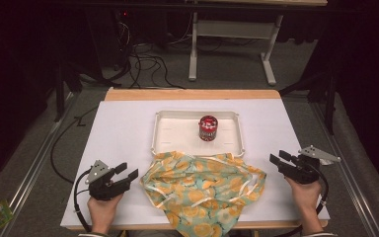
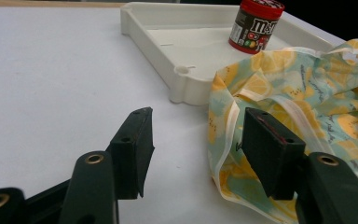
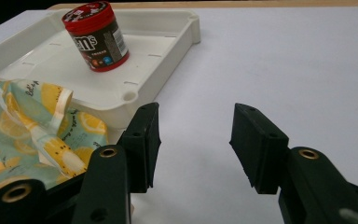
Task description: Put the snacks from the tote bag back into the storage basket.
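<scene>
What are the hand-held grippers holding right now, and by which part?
Nothing. The left hand-held gripper and the right hand-held gripper both stand open beside the cloth, with nothing between their jaws.

Tray (image 1: 167, 129) sits mid-desk (image 1: 123, 128), far side. Can (image 1: 208, 128) upright in tray, right of ctr. Cloth (image 1: 202, 190) lies in front of tray, overlapping its near rim. Left tongs (image 1: 127, 173) just left of cloth, right tongs (image 1: 277, 158) just right of it.

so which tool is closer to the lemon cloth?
Left. The left tool sits just beside the cloth's left edge, open; the right tool hovers off its right corner, farther away.
</scene>
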`<state>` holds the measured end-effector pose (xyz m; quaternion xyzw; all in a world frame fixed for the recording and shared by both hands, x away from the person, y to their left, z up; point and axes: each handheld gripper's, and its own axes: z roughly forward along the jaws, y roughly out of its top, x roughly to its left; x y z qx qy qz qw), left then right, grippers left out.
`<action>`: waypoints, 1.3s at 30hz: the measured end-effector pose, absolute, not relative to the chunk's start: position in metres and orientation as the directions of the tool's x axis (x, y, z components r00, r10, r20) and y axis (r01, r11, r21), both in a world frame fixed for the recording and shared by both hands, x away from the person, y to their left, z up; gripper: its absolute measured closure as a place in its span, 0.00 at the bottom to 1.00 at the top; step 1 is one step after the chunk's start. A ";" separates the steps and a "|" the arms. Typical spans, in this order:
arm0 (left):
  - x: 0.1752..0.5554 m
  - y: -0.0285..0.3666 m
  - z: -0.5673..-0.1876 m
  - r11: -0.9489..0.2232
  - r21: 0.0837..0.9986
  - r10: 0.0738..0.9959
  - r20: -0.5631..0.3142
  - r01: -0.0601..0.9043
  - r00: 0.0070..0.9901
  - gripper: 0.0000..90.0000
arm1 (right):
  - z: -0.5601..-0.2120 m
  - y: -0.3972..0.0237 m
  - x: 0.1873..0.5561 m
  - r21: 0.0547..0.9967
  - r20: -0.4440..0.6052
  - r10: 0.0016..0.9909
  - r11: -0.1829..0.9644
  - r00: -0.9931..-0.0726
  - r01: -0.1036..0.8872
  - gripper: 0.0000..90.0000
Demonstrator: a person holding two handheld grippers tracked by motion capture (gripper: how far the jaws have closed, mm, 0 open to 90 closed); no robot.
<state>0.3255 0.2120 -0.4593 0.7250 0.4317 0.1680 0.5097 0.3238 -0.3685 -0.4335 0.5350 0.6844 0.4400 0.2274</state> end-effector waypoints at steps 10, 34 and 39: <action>0.329 0.215 -0.465 -0.092 0.878 0.811 -0.209 0.471 0.547 0.49 | -0.445 -0.374 0.321 0.839 0.161 0.941 0.029 -0.298 0.543 0.59; 0.344 0.216 -0.480 -0.094 0.848 0.849 -0.206 0.522 0.487 0.49 | -0.464 -0.380 0.328 0.831 0.161 0.958 -0.001 -0.239 0.557 0.58; 0.345 0.216 -0.482 -0.096 0.847 0.854 -0.200 0.523 0.481 0.49 | -0.468 -0.379 0.329 0.831 0.150 0.961 0.006 -0.233 0.556 0.58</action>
